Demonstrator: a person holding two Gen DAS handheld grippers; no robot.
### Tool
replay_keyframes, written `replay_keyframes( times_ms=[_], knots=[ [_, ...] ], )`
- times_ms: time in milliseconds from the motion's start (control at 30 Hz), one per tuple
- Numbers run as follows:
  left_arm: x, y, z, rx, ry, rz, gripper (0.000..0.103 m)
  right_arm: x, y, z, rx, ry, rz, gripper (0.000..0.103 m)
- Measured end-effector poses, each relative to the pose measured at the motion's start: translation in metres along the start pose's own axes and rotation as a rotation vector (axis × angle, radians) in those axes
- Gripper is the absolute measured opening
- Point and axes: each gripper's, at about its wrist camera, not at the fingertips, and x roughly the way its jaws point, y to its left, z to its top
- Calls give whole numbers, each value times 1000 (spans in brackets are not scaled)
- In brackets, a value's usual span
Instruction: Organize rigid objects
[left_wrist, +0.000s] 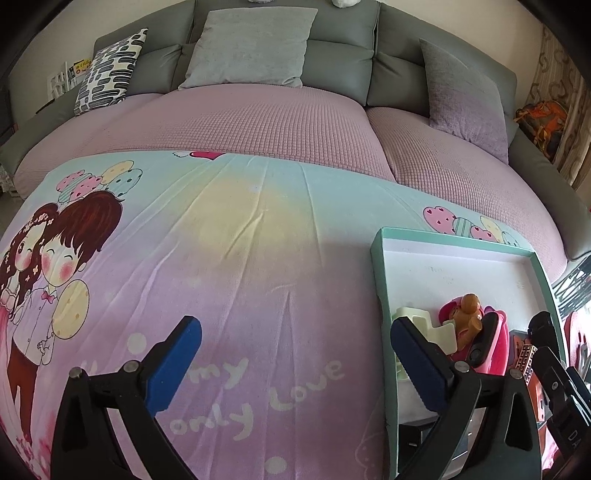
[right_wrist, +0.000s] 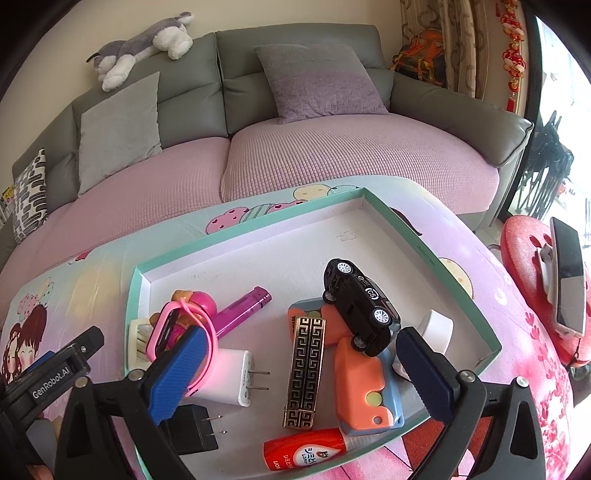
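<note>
A teal-rimmed white tray (right_wrist: 436, 260) lies on the cartoon blanket and holds several rigid objects: a black toy car (right_wrist: 360, 304), a gold-patterned bar (right_wrist: 306, 369), orange-and-blue cases (right_wrist: 364, 387), a white charger (right_wrist: 232, 376), a black charger (right_wrist: 192, 430), a purple lighter (right_wrist: 242, 306), a pink watch (right_wrist: 173, 332) and a red tube (right_wrist: 304, 452). My right gripper (right_wrist: 301, 373) is open and empty just above the tray's near part. My left gripper (left_wrist: 295, 363) is open and empty over the blanket, left of the tray (left_wrist: 380, 280).
A grey sofa (right_wrist: 295, 48) with a pink cover and cushions stands behind. A plush dog (right_wrist: 144, 46) lies on its back. A red stool (right_wrist: 524, 243) with a phone (right_wrist: 567, 273) stands at the right. The blanket (left_wrist: 229, 240) spreads left of the tray.
</note>
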Motion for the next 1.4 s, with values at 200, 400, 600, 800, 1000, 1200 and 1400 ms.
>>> replay_keyframes(
  times_ms=[200,400,600,800,1000,1200,1400],
  knots=[
    [0,6,1,-41,-10,-11,102,1,0,0,0,3,-8,103],
    [2,5,0,-28,-10,1,102,3,1,-1,-2,10,-6,103],
    [2,1,0,32,-4,27,102,4,1,-1,-6,13,-5,103],
    [3,-7,-2,68,32,-15,102,1,3,-2,-13,6,-4,103],
    [-11,-10,-4,80,9,-46,102,-6,8,-2,-28,-9,-7,103],
    [-27,-6,-10,85,-18,-26,102,-20,14,-10,-50,-24,-6,103],
    [-41,6,-23,76,-35,35,102,-30,17,-26,-87,-8,-11,103]
  ],
)
